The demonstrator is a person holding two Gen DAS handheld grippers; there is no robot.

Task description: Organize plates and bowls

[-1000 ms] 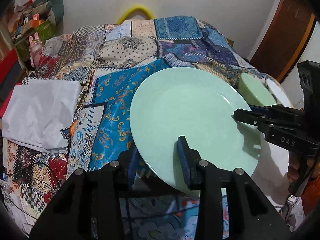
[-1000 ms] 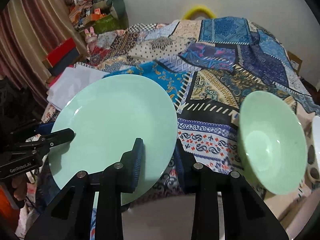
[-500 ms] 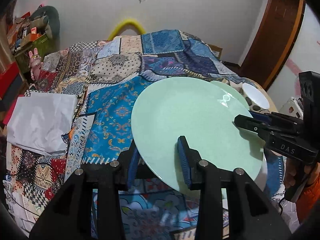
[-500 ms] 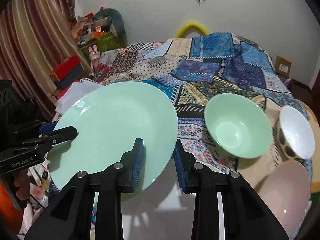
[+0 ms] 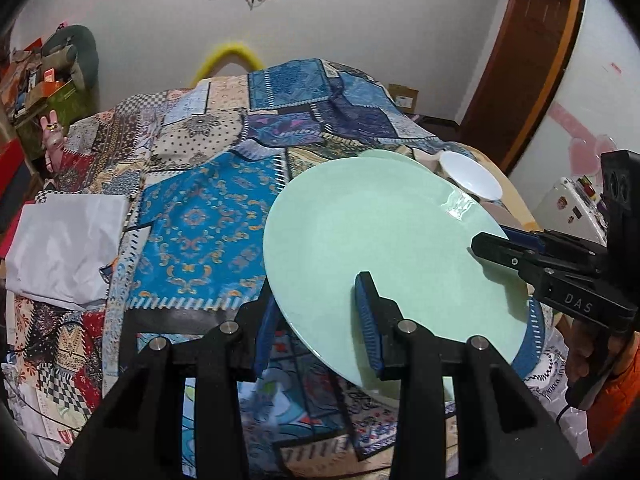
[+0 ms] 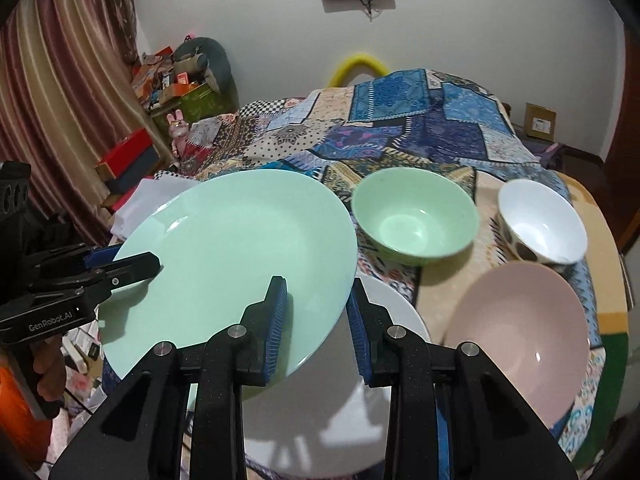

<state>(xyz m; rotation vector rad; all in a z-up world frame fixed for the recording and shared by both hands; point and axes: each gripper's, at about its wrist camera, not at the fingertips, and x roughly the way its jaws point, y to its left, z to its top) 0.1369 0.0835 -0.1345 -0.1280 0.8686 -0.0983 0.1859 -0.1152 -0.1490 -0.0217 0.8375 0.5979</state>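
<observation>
you're gripping the mint green plate from both sides | left hand-held gripper is pinching its near rim, right hand-held gripper is clamping the opposite edge | plate's hanging tilted above the patchwork quilt | green bowl, white bowl, pink bowl are sitting just beside it

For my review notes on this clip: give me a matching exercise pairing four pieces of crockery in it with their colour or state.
Things:
1. plate
2. bowl nearest the plate
3. spotted bowl
4. large dish at lower right

Descriptions:
A. pink, on the table
B. white inside
C. pale green, gripped at two edges, off the table
D. pale green, on the cloth

Pairs: 1-C, 2-D, 3-B, 4-A
</observation>
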